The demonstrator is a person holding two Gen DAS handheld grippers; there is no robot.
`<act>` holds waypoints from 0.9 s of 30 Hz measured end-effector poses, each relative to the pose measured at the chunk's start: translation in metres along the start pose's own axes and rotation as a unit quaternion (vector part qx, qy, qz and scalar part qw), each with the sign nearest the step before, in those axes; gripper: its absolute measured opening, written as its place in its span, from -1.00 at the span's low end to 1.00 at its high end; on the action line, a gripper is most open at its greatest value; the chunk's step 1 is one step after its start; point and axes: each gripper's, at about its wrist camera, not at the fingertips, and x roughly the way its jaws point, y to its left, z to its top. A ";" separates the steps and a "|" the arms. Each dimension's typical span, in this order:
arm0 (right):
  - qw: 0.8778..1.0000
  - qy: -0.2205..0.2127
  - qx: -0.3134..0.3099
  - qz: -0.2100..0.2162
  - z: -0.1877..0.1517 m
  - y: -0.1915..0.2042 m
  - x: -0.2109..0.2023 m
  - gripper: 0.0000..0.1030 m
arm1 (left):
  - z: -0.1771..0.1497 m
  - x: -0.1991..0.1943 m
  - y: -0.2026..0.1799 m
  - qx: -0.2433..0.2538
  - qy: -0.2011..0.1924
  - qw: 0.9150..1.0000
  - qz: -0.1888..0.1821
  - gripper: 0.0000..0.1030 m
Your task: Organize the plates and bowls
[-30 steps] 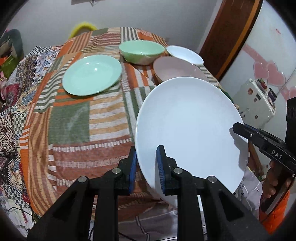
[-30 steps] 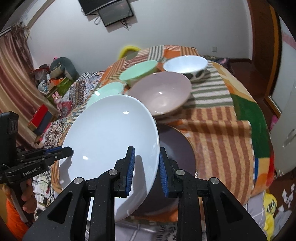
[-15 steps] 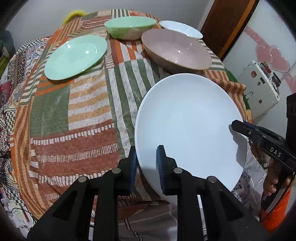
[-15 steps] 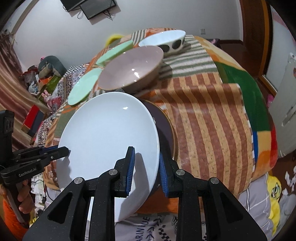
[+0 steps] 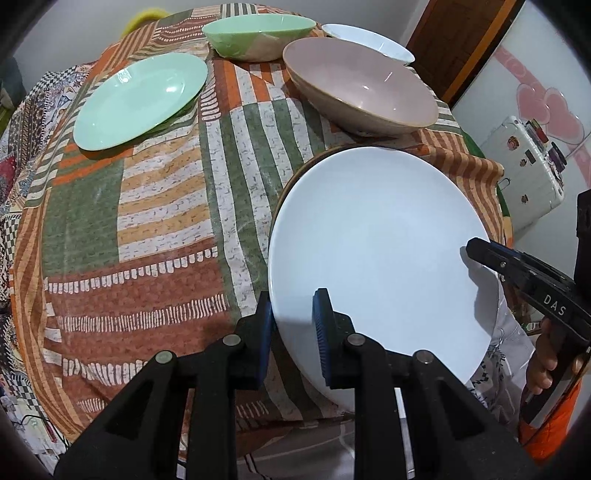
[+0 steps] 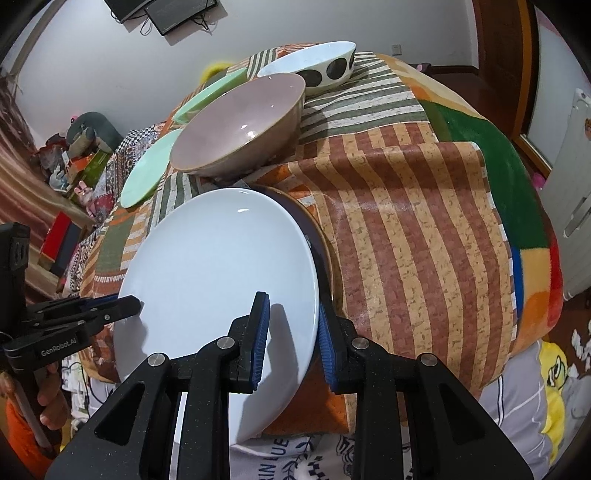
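One white plate [image 5: 376, 251], round, plain, glossy, unpatterned; clamped at opposite rim edges by the left gripper [image 5: 291, 328] and right gripper [image 6: 290, 332], both jaws closed on its rim. Position: tilted just over a dark plate with brown rim [image 6: 317, 240] at the tabletop's [image 5: 147, 221] near edge; whether they touch cannot be told. Beyond, on the striped patchwork cloth: pink bowl [image 5: 360, 92], green plate [image 5: 138, 98], green bowl [image 5: 258, 35], white bowl with black spots [image 6: 317, 68].
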 end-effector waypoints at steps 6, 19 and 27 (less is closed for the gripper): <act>1.000 -0.003 -0.008 -0.015 0.005 0.003 0.004 -0.53 | 0.004 0.006 0.002 -0.003 0.000 1.000 0.000 -0.56; 0.999 -0.012 -0.025 -0.034 0.008 0.009 0.010 -0.50 | 0.006 0.011 0.004 -0.010 -0.007 1.000 -0.003 -0.54; 0.993 -0.029 -0.055 -0.104 0.011 0.017 0.004 -0.44 | 0.007 -0.011 0.011 -0.014 -0.036 0.999 0.007 -0.53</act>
